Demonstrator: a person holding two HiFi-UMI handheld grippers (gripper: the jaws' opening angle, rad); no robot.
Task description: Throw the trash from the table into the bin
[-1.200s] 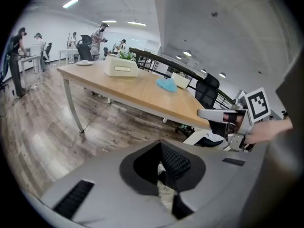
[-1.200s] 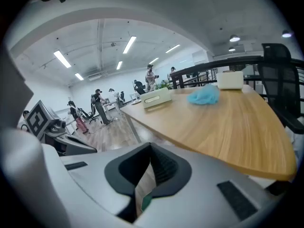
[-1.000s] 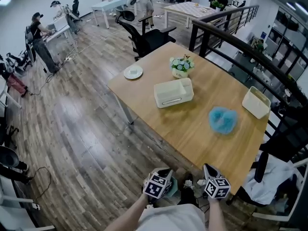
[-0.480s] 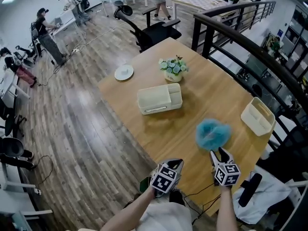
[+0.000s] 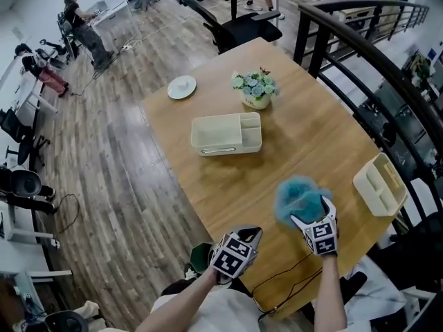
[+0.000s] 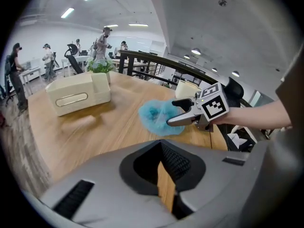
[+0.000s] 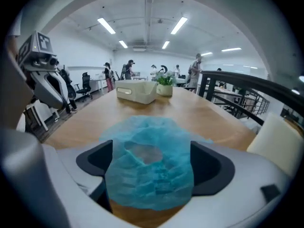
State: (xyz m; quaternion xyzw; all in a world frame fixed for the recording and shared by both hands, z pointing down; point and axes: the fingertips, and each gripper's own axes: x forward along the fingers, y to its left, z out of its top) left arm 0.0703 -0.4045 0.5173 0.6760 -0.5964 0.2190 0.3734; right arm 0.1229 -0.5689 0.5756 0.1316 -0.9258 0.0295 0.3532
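Observation:
A crumpled blue hair-net cap [image 5: 297, 196] lies near the front right of the wooden table [image 5: 208, 178]. My right gripper [image 5: 313, 211] is open and reaches over the table edge. Its jaws have just been opening, and they now stand on either side of the cap [image 7: 149, 167] without pressing on it. The left gripper view shows the right gripper [image 6: 173, 112] at the cap [image 6: 156, 118]. My left gripper [image 5: 250, 234] hovers at the table's near edge, left of the cap. Its jaws are together with nothing in them.
On the table stand a cream organiser box [image 5: 226, 133], a flower pot [image 5: 256, 92], a white plate [image 5: 182, 86] and a cream caddy [image 5: 379, 184] at the right edge. A dark railing [image 5: 360, 54] runs behind. A dark green round thing [image 5: 201, 256] sits on the floor below.
Both grippers have moved from below the table's near edge up toward it. The right one has reached the blue cap and its jaws have spread wide around it.

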